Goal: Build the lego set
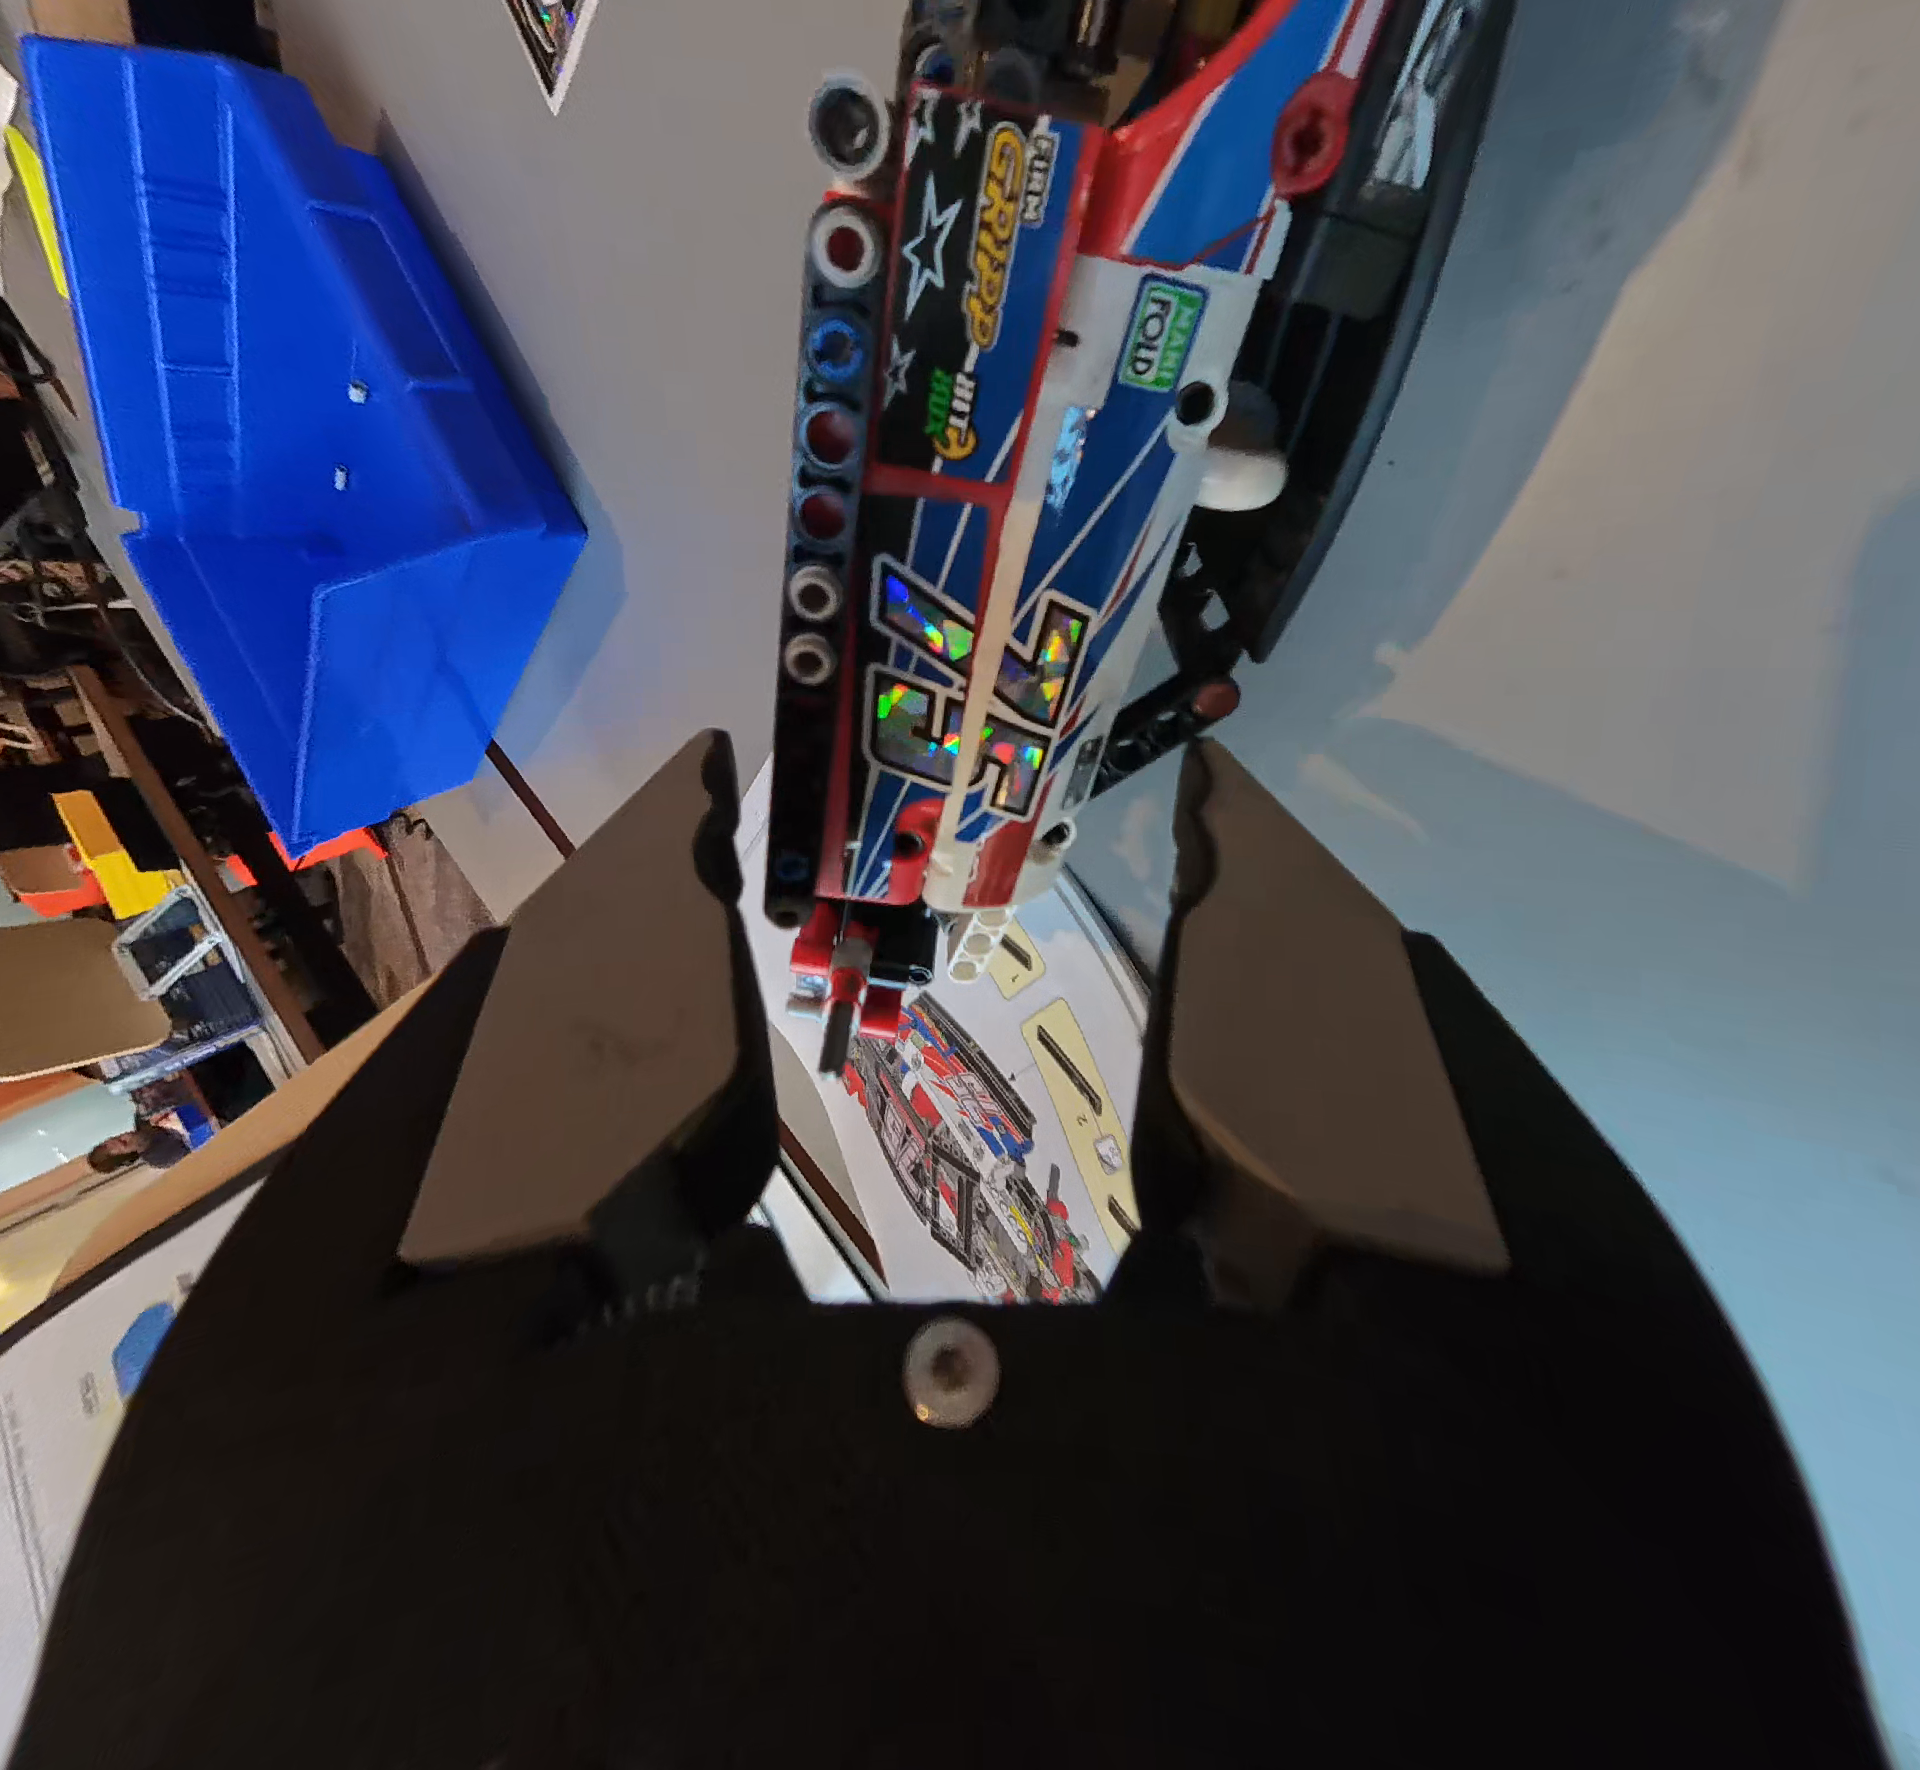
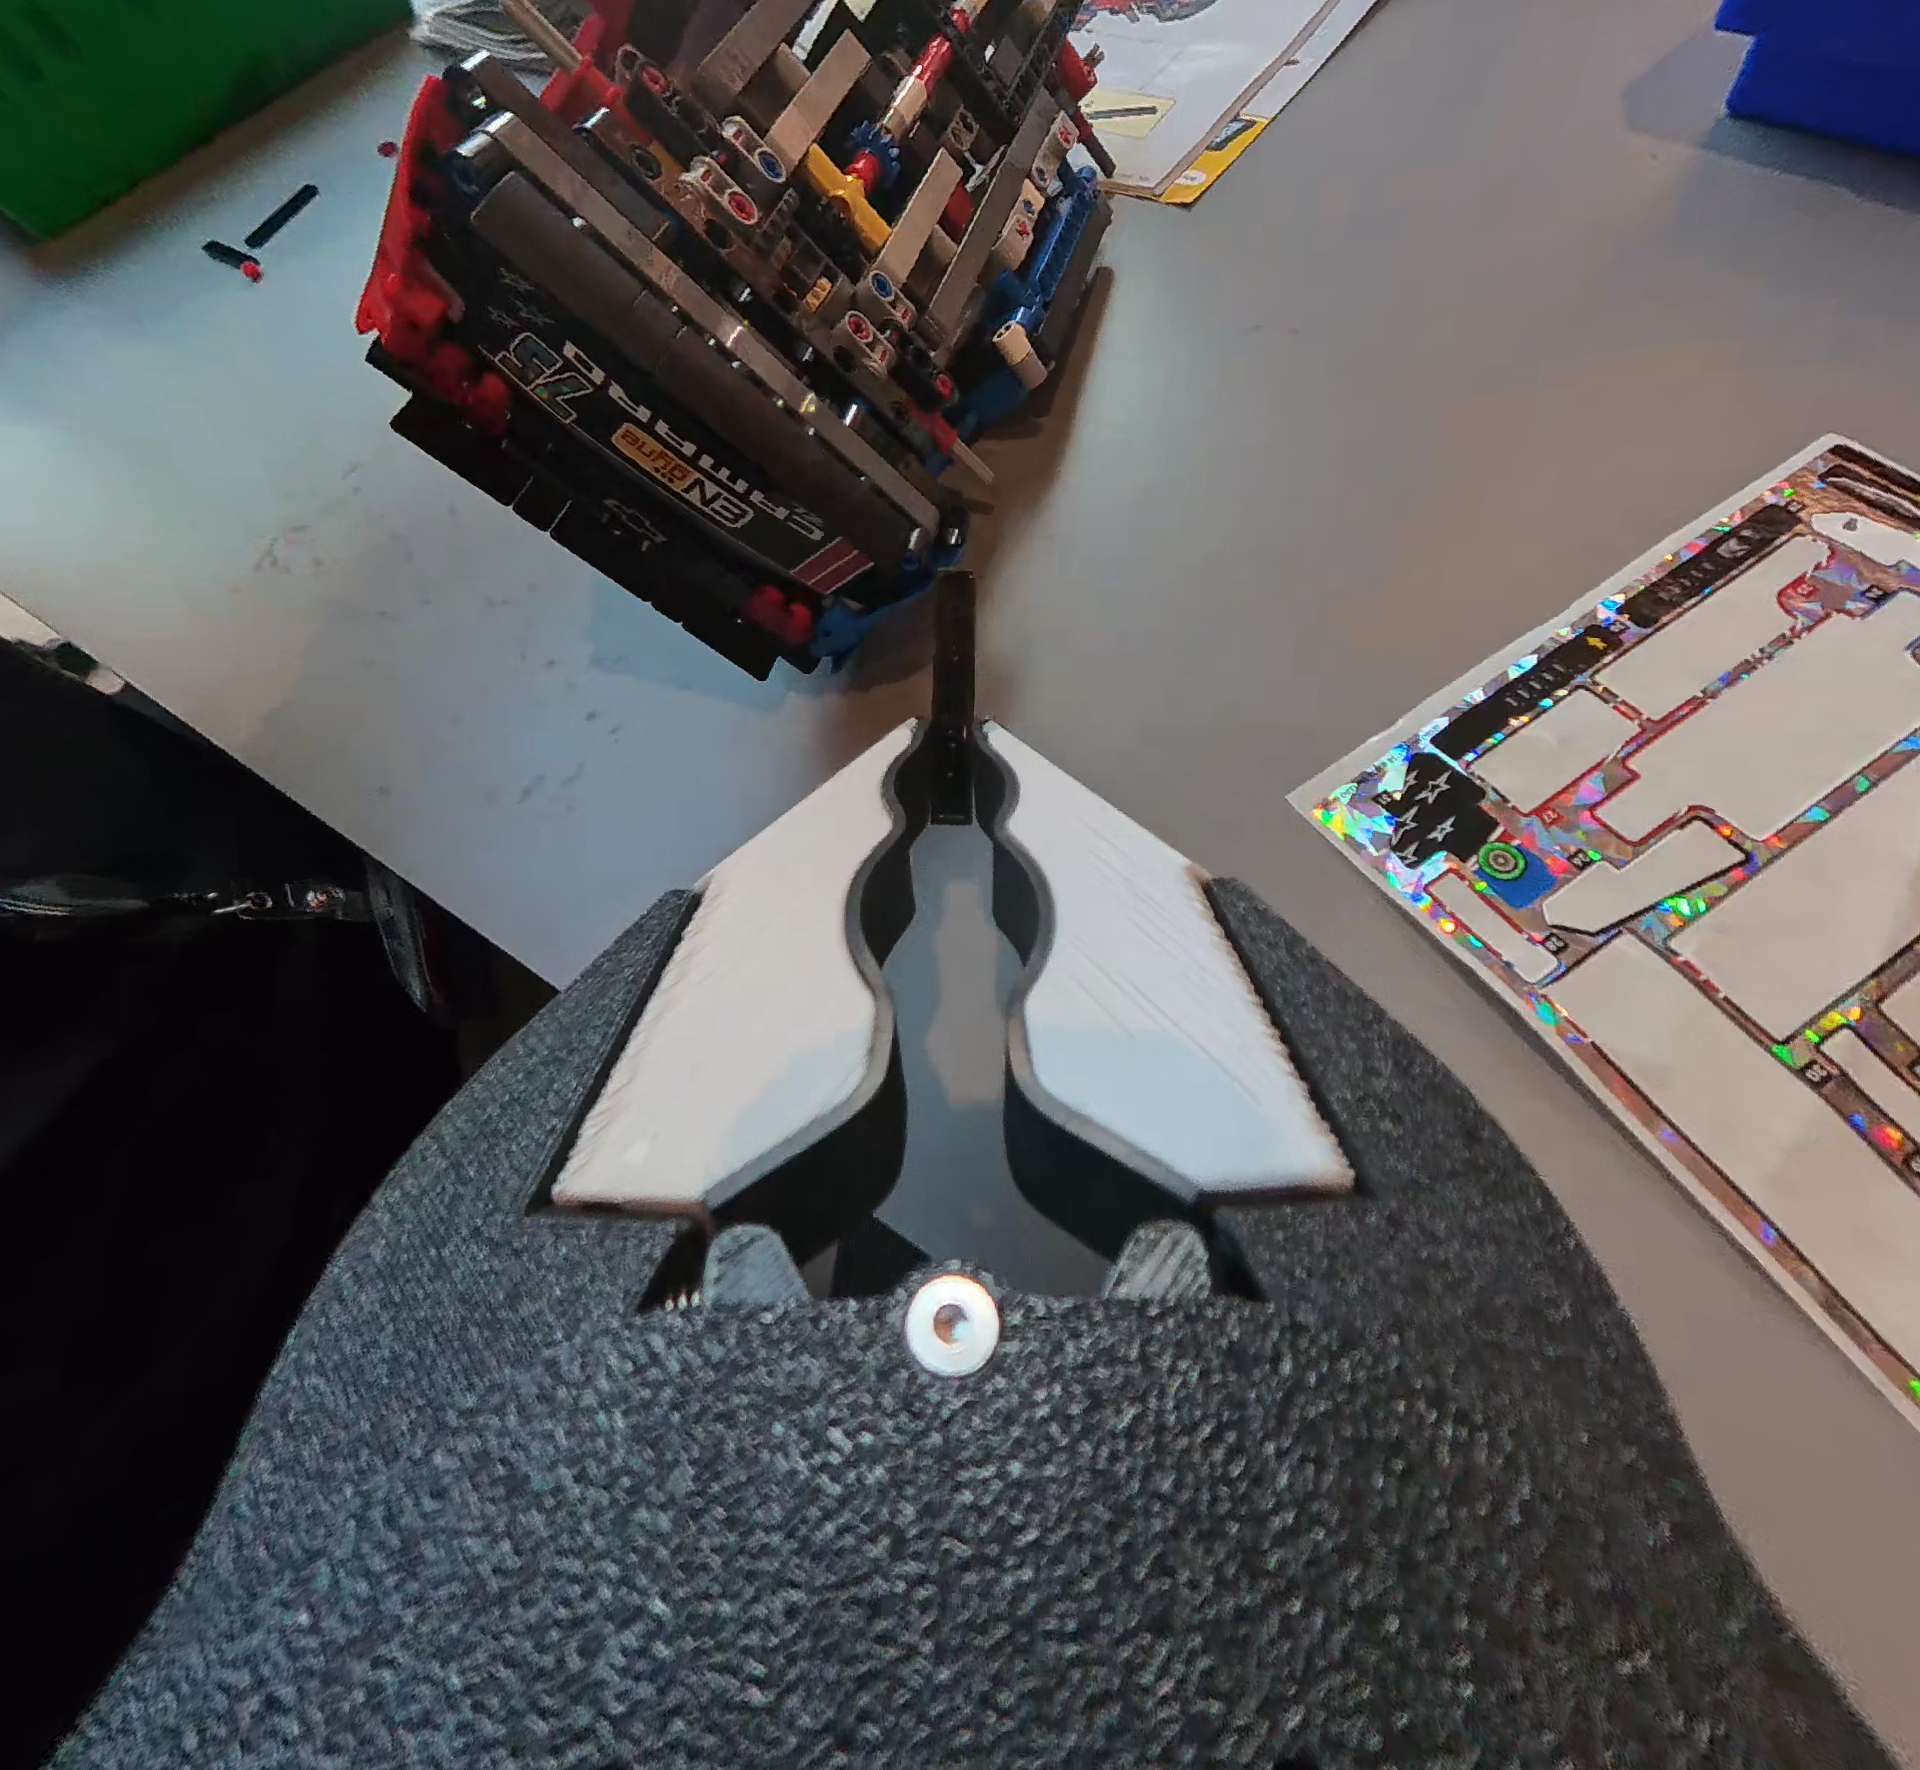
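Right fingers (image 2: 948, 754) pinch a thin black piece (image 2: 953, 681); left fingers (image 1: 951, 785) spread wide, car model (image 1: 987, 494) cropped above.

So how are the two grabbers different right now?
The left hand-held gripper has dark fingers spread wide open, holding nothing, beside the colourful stickered lego car. The right hand-held gripper has white fingers pinched shut on a thin black lego rod. Both have wavy-edged fingers.

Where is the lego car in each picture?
Left wrist view: the lego car fills the upper middle, seen side-on, just beyond the open hand-held gripper.
Right wrist view: it sits upper left of centre, underside showing.
Shared landmark: the instruction booklet on the grey table.
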